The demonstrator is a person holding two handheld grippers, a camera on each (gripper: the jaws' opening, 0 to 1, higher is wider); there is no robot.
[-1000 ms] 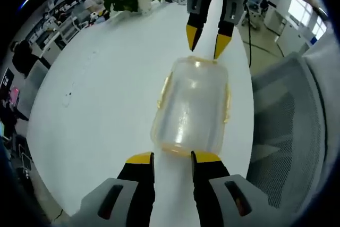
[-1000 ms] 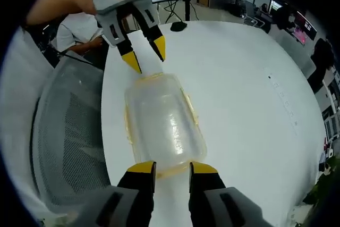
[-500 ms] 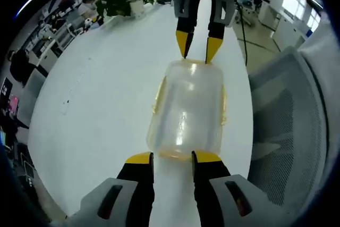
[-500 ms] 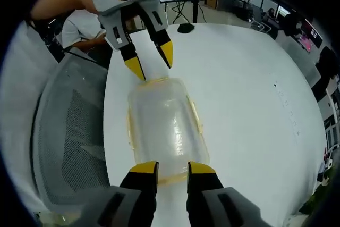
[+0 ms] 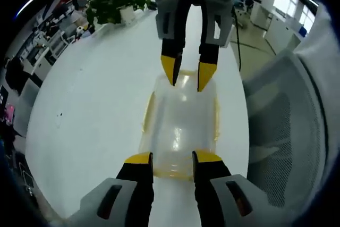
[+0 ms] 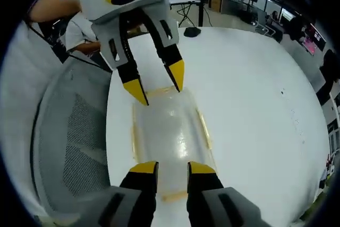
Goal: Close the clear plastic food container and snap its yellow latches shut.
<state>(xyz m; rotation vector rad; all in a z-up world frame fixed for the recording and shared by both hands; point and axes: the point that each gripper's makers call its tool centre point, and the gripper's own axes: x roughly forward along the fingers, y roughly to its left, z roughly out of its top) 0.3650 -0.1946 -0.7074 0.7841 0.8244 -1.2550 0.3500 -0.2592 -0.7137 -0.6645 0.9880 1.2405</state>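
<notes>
Container lies on the white worktop between your left tongs and right tongs, both narrowly parted over its ends.

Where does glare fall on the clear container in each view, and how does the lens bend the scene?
Left gripper view: bright streaks of glare run along the lid of the clear container, and the white table curves like a dome. Right gripper view: a pale sheen lies down the middle of the container, and the mesh chair bows outward toward the edge.
</notes>
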